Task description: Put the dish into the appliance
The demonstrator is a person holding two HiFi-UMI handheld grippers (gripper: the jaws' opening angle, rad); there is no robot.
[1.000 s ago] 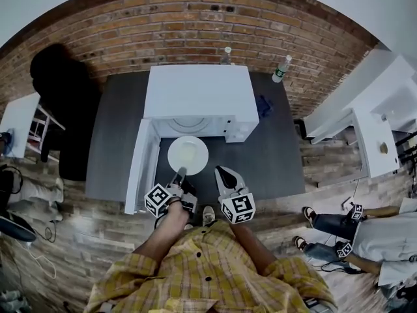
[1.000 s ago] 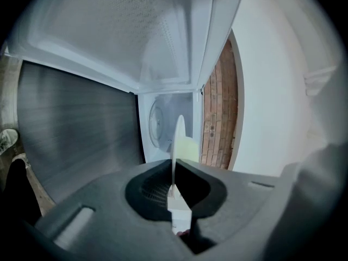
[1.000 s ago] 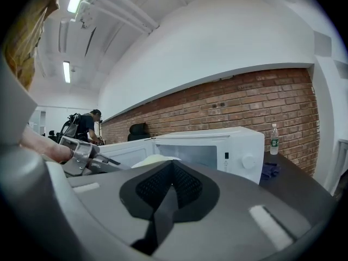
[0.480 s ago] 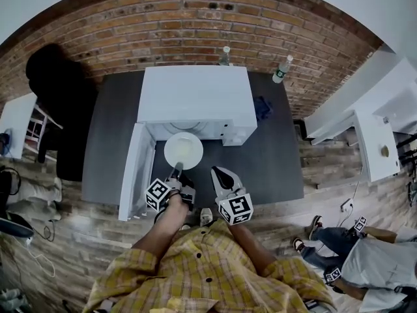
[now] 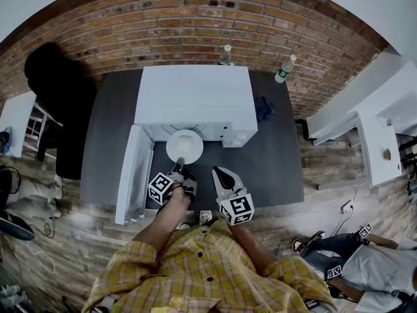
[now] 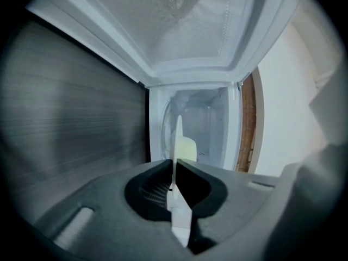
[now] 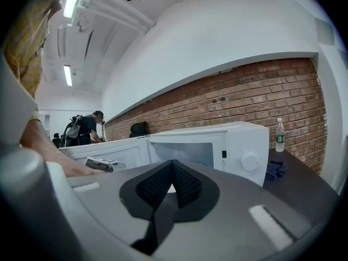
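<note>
A white microwave [image 5: 192,96] stands on the dark table [image 5: 273,155] with its door [image 5: 130,171] swung open to the left. My left gripper [image 5: 178,168] is shut on the near rim of a white dish [image 5: 184,145] that carries something pale yellow; the dish's far part is at the oven's opening. In the left gripper view the dish [image 6: 176,140] runs edge-on between the jaws, with the oven cavity [image 6: 204,121] straight ahead. My right gripper [image 5: 218,173] hovers to the right of the dish, shut and empty, with the microwave [image 7: 217,145] beyond it.
Two water bottles [image 5: 225,55] [image 5: 283,68] stand at the table's back by the brick wall. A blue cloth [image 5: 263,107] lies right of the microwave. A black bag or chair [image 5: 55,103] sits left of the table; a person [image 5: 365,266] is at lower right.
My left gripper has carried the dish forward, from over the table in front of the oven to its opening. The right gripper has stayed beside it.
</note>
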